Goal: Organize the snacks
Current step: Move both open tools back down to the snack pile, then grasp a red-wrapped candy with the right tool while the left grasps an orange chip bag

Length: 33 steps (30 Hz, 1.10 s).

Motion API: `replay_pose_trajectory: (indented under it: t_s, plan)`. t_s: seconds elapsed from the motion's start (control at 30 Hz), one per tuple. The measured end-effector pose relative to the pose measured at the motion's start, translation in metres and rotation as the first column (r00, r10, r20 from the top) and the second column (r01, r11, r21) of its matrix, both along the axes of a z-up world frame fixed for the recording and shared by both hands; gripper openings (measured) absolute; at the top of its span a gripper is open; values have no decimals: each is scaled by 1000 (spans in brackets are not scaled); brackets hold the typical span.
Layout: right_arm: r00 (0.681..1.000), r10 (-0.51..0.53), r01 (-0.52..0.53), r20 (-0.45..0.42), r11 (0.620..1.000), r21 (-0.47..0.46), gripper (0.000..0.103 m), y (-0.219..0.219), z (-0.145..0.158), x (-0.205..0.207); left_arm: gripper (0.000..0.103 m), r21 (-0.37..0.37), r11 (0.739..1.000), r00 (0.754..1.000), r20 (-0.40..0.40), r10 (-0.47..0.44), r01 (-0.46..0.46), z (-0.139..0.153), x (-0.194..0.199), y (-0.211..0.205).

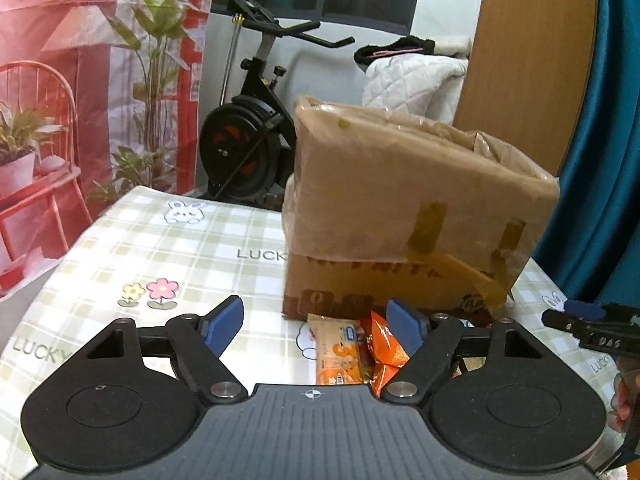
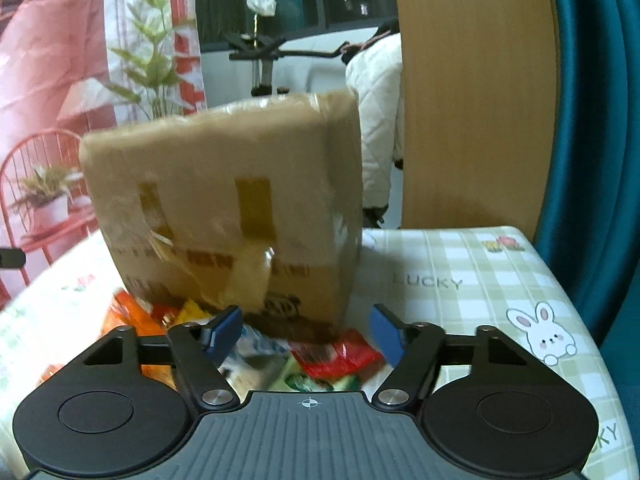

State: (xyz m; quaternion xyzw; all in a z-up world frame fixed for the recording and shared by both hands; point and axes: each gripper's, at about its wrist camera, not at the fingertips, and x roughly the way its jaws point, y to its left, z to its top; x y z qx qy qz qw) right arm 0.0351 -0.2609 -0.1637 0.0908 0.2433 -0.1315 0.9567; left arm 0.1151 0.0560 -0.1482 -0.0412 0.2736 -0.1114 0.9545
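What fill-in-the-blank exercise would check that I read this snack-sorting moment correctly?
1. The snack packets lie on the table in front of a taped cardboard ____.
2. The checked tablecloth bears the printed word ____.
3. Behind the table stands an exercise ____.
4. Between the fingers of the right gripper lies a packet coloured ____.

Missing words: box; LUCKY; bike; red
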Motion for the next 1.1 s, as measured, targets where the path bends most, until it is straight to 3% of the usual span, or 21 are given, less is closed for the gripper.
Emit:
replay_pose_trajectory:
  t_s: [0.13,0.27,0.53,0.8,0.9,1.07,1.1]
  plan:
    - [999,-26,24,-42,999,-36,54,-11,-25,7,76,-6,1000,1000,-10,10,-10,-11,7,-6]
    - [996,-80,83,-39,994,67,55,-33,-44,13,76,-6,1000,1000,-17,12,-12,-16,17,-11]
    - [988,-139,148,-68,977,156,55,-61,-75,40,76,-1,1000,1000,-6,12,-12,-21,25,-20]
    - [979,-169,183,-113,975,129,55,-56,-88,65,76,3,1000,999,-35,9,-9,-29,31,-21]
    - [981,-160,170,-109,981,96,47,-49,-89,64,76,5,1000,999,-45,8,-7,-33,32,-21]
    - [983,-152,162,-98,981,102,44,-44,-88,54,76,3,1000,998,-57,0,0,-36,29,-20]
    - [984,-151,162,-95,981,110,30,-44,-88,51,76,3,1000,998,-60,-2,2,-37,29,-19]
